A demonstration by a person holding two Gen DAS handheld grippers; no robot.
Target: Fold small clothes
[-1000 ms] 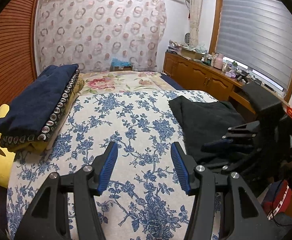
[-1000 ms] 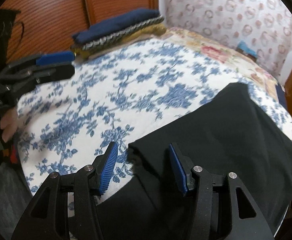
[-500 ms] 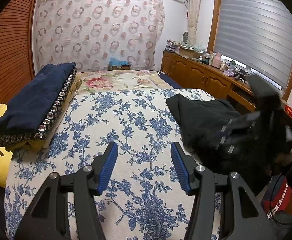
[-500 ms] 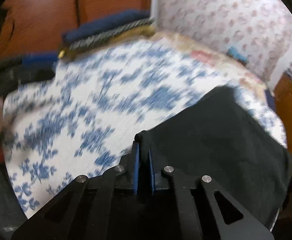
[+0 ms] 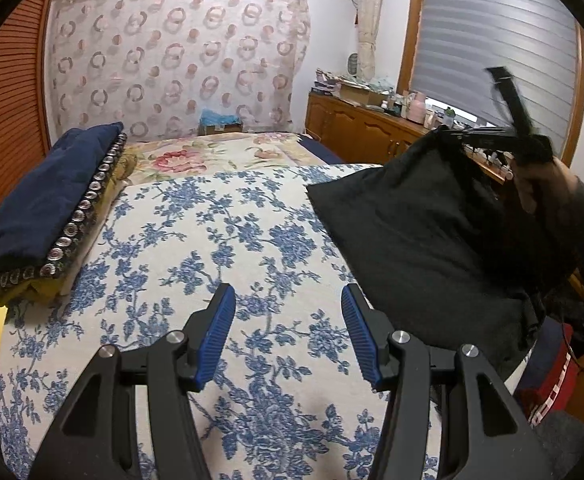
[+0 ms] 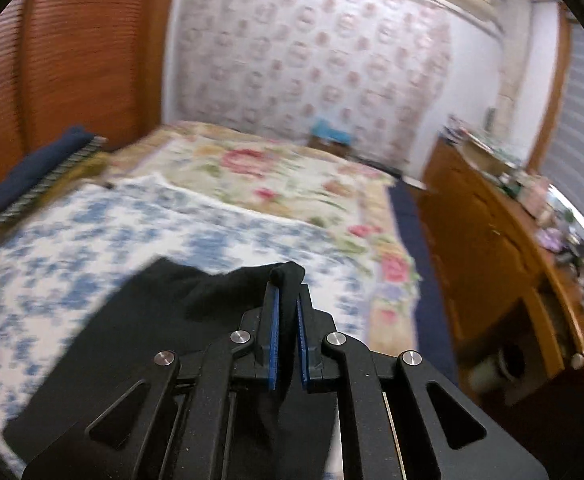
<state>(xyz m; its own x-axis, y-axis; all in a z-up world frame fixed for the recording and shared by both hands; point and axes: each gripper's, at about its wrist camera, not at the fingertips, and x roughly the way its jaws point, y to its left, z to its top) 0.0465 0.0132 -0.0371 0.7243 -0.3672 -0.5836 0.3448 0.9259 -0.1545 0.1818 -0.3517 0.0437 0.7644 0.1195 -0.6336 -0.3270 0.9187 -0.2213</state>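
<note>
The right gripper (image 6: 287, 304) is clamping the black garment (image 6: 140, 320), while the left wrist view is showing the left gripper (image 5: 288, 308) hanging spread apart above the bed (image 5: 196, 240).

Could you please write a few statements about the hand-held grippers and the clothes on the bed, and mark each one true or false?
1. The right hand-held gripper is shut on a fold of the black garment. True.
2. The left hand-held gripper is clamped on the blue floral bedspread. False: it is open above the bedspread and holds nothing.
3. The black garment lies flat on the bed. False: one corner is lifted by the right hand-held gripper.
4. A stack of folded clothes, navy on top, sits at the bed's left edge. True.
5. The window blind is lowered. True.
</note>
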